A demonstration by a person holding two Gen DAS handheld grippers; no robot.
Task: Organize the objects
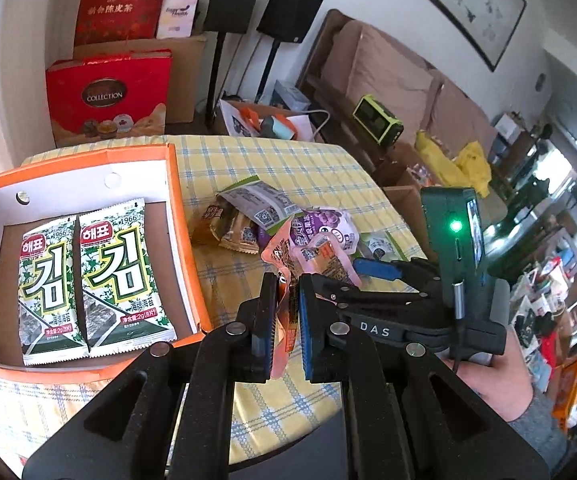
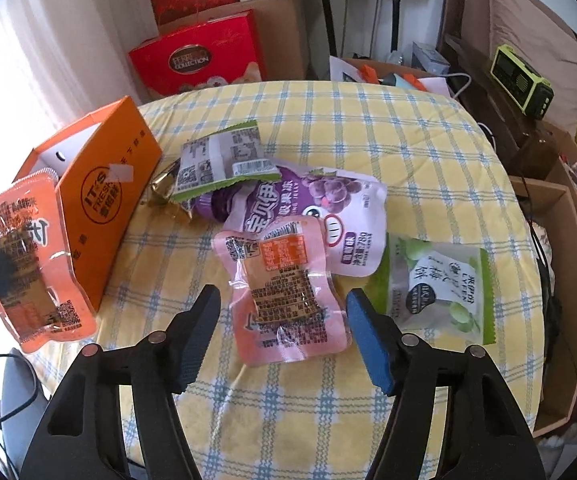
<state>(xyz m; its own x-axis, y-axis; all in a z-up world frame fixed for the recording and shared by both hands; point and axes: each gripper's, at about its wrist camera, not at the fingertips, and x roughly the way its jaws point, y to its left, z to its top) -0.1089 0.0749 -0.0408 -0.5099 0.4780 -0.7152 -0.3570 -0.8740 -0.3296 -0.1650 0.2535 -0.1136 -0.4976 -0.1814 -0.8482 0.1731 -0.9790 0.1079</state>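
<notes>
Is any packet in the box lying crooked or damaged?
No. The two seaweed packets lie flat, side by side, in the orange box. Neither looks torn. The loose snacks are heaped unsorted on the table.

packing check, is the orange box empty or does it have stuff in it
Not empty: the orange box holds two seaweed packets lying flat side by side on its floor.

Bright daylight floods in left of both tools, washing out the curtain [image 2: 28,52]; fisheye bends the edges, corners black, focus sharp.
</notes>
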